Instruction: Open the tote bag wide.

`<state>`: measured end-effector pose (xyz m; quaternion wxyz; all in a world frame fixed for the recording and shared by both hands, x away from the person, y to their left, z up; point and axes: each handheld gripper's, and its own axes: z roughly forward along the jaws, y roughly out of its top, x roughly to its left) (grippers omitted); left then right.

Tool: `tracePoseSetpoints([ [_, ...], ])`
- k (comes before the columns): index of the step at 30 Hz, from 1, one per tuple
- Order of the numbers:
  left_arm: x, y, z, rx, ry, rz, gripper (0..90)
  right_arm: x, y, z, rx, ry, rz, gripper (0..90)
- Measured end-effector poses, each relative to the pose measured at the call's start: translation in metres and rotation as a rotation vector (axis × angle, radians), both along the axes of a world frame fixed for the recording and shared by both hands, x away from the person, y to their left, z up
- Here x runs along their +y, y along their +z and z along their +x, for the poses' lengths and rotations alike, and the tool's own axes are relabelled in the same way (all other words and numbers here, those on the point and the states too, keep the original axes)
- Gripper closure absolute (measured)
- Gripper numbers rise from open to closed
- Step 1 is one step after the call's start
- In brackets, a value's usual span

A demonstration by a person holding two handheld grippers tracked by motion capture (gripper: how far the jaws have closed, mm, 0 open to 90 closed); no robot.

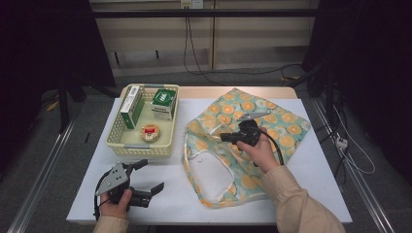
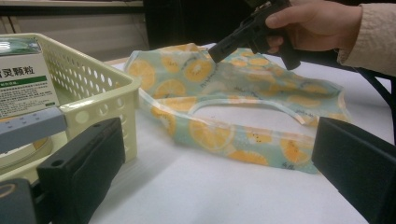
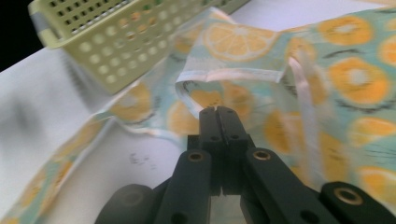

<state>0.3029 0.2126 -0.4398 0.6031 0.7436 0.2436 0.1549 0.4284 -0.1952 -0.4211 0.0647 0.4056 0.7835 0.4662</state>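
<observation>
While jaws pressed together, right gripper (image 3: 218, 112) over bag (image 3: 299, 70).

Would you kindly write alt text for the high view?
A person's right gripper rests shut above an orange-print bag on a white table. The left gripper hangs open near a yellow basket holding boxes.
</observation>
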Motion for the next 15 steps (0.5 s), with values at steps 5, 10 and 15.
tracePoseSetpoints([
  [5,0.000,-0.001,0.001,-0.001,-0.001,0.003,2.5,-0.020,-0.006,0.010,0.010,-0.083,-0.008,90.0],
  [10,0.000,-0.001,0.001,0.007,0.002,-0.004,2.5,-0.031,-0.021,0.020,0.007,-0.137,-0.082,90.0],
  [15,0.000,-0.001,0.001,0.005,0.000,0.003,2.5,-0.035,-0.035,0.026,0.035,-0.157,-0.068,90.0],
])
